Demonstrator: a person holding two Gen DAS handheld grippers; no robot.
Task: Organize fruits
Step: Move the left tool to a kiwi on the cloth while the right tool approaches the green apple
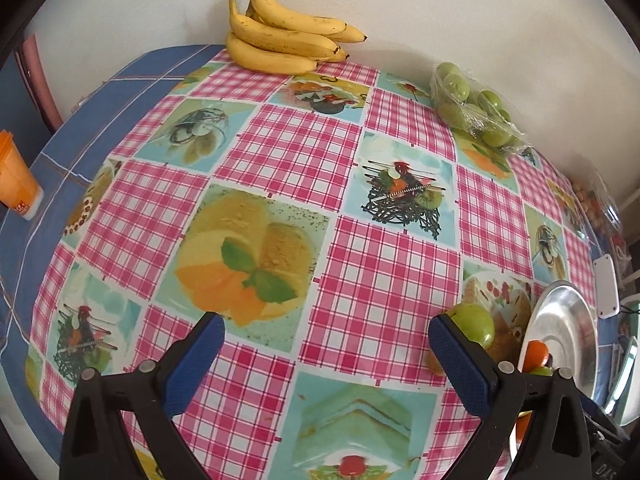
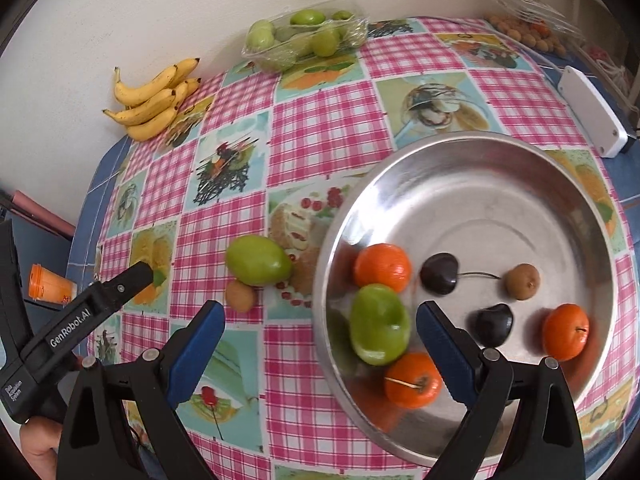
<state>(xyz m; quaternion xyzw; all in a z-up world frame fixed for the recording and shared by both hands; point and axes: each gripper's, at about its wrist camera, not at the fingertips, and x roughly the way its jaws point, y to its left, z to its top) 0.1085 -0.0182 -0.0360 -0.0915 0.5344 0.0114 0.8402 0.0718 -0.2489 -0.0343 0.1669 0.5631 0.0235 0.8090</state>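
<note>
A steel bowl [image 2: 472, 168] holds three oranges [image 2: 382, 268], a green fruit [image 2: 378, 330], two dark cherries [image 2: 438, 274] and a small brown fruit [image 2: 522, 281]. My right gripper [image 2: 320, 334] is open and empty above the bowl's left rim, the green fruit between its fingers. A loose green fruit [image 2: 258, 260] and a small brown fruit [image 2: 240, 296] lie on the cloth left of the bowl. My left gripper [image 1: 326, 340] is open and empty over the table; the loose green fruit [image 1: 474, 322] sits just behind its right finger [image 1: 460, 364]. The bowl [image 1: 568, 320] shows at the right.
A bunch of bananas [image 1: 280, 36] lies at the far edge by the wall. A wrapped tray of green fruits [image 1: 472, 108] sits at the back right. An orange cup [image 1: 16, 180] stands left. A white box [image 2: 592, 108] and a clear box of small fruits [image 2: 528, 28] are beyond the bowl.
</note>
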